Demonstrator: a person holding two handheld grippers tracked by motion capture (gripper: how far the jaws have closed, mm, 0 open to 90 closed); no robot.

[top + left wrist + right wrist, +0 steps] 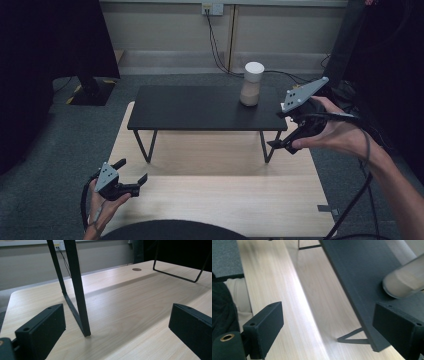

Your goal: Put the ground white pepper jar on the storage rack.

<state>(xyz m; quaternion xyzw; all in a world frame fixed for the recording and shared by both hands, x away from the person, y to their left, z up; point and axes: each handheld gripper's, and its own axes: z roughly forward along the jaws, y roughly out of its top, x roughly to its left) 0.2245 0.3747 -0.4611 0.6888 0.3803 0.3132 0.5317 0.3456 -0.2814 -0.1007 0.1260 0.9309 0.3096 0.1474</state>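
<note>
A white and beige cylinder (252, 83) stands upright near the back right of a black raised shelf (200, 107) on thin metal legs. My right gripper (278, 130) is held off the shelf's right front corner, open, nothing between its jaws. In the right gripper view the cylinder (404, 282) lies tilted at upper right above the shelf top (362, 272), beyond the open gripper (329, 327). My left gripper (132, 171) hovers over the wooden table's (215, 200) front left, open and holding nothing. In the left gripper view, a shelf leg (77, 290) stands just ahead of the open gripper (116, 327).
The shelf's front legs (145, 145) rest on the light wooden table. A dark stand (90, 90) sits on the carpet at back left. Cables (217, 50) run from a wall socket behind the shelf. A small brown disc (136, 269) marks the tabletop.
</note>
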